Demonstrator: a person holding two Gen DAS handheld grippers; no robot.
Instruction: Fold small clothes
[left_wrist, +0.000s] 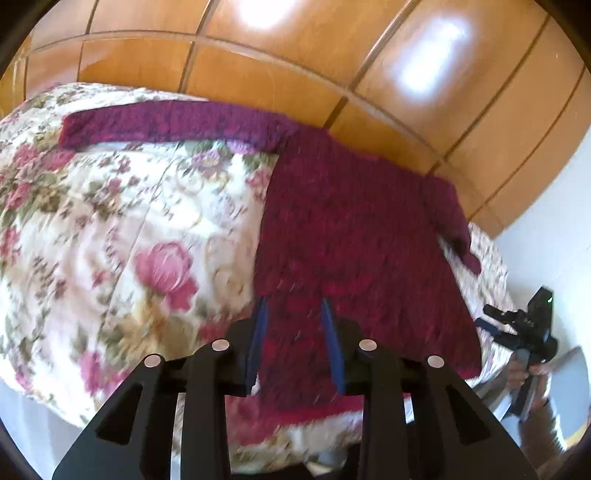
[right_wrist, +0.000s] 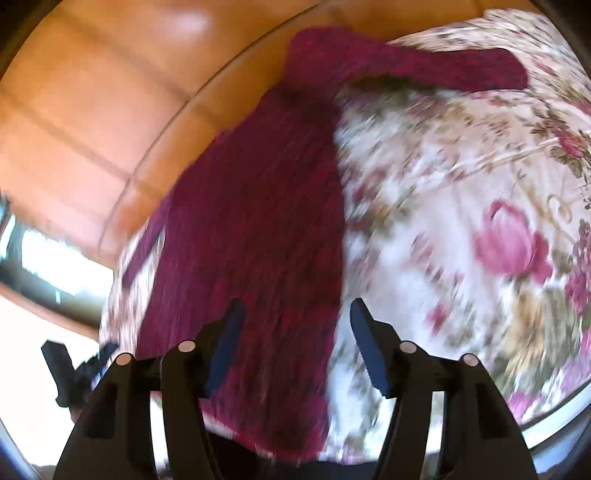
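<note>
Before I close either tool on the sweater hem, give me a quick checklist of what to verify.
1. Sweater lies flat on the floral bedspread: ok, body spread out.
2. Long sleeve stretched out to the side, unfolded: ok.
3. Left tool open, over the hem: ok; contact with the knit cannot tell.
4. Right tool open, at the sweater's edge: ok.
5. Other sleeve lies flat: cannot tell, it trails toward the bed edge.
6. Picture sharpness: not ok, both views are motion-blurred.
</note>
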